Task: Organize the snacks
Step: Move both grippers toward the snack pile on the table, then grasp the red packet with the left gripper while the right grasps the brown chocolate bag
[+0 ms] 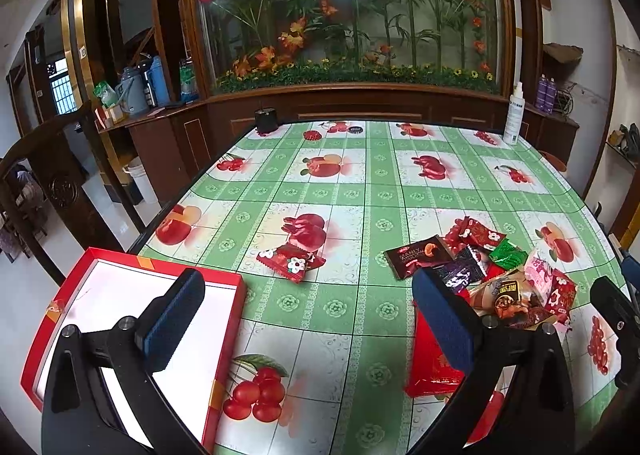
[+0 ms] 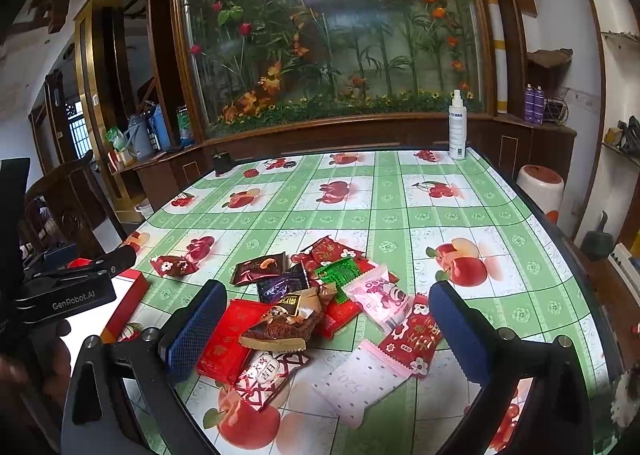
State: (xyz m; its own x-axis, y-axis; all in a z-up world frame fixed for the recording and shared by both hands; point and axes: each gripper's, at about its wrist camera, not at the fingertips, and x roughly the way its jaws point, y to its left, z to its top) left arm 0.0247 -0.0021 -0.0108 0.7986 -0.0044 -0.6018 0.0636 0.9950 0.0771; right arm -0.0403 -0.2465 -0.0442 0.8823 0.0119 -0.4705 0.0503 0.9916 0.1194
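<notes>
My left gripper (image 1: 310,317) hangs open over the green fruit-print tablecloth (image 1: 360,183), nothing between its blue pads. Its left finger (image 1: 176,319) is over the open red box (image 1: 226,355), whose white inside is bare. A lone red flowered packet (image 1: 290,261) lies just ahead. In the right wrist view my right gripper (image 2: 328,329) is open and low over the snack pile (image 2: 312,303): red, pink, green, purple and brown packets lie between and ahead of its pads, none pressed. The pile (image 1: 500,271) is also in the left wrist view, at the right.
A white spray bottle (image 2: 457,127) stands at the table's far right corner, a small black pot (image 1: 266,120) at the far left edge. A dark wooden chair (image 1: 52,183) is off the left side, a white and red stool (image 2: 540,183) off the right. A wooden cabinet with a flower display (image 1: 348,15) runs behind.
</notes>
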